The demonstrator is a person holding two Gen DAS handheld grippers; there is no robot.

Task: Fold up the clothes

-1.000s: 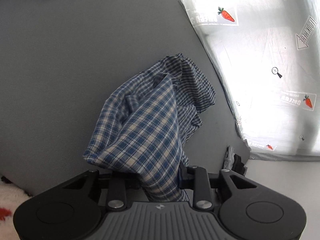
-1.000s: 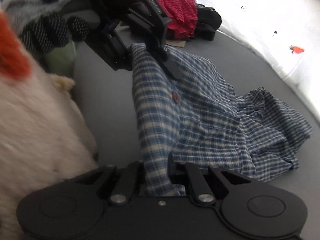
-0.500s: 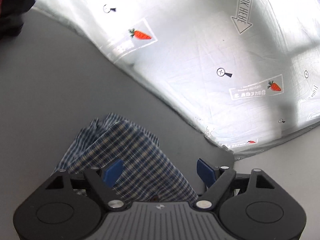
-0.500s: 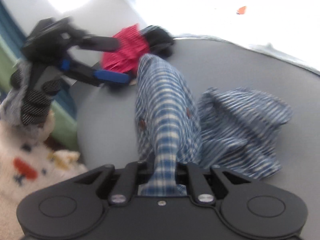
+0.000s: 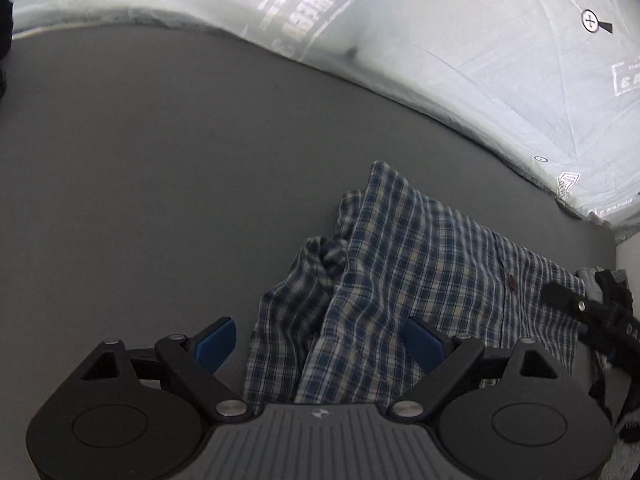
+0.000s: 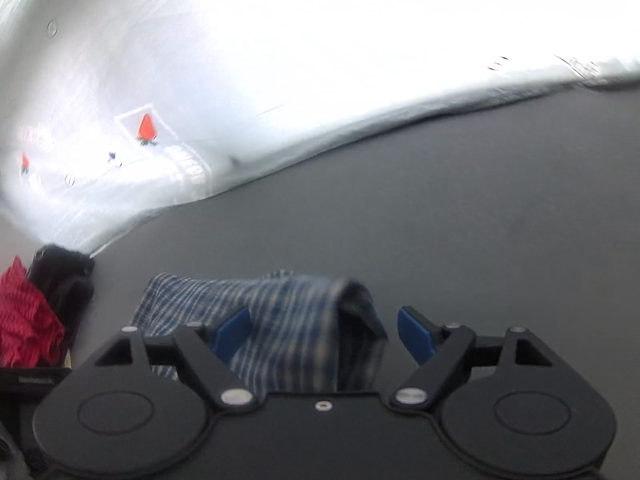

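A blue and cream checked shirt lies bunched on the grey surface. My left gripper is open, blue pads spread wide, with the shirt's near edge lying loose between them. In the right wrist view the same shirt is blurred, a raised fold standing just in front of my right gripper, which is open too. Part of the right gripper shows at the right edge of the left wrist view, beside the shirt.
A white printed sheet with carrot pictures borders the far side of the grey surface. Red clothing and a black item lie at the left in the right wrist view. Open grey surface stretches ahead.
Both grippers have let go of the shirt: the left opened half a second ago, the right since then. The shirt dropped from hanging to lying on the surface, and both views swung round.
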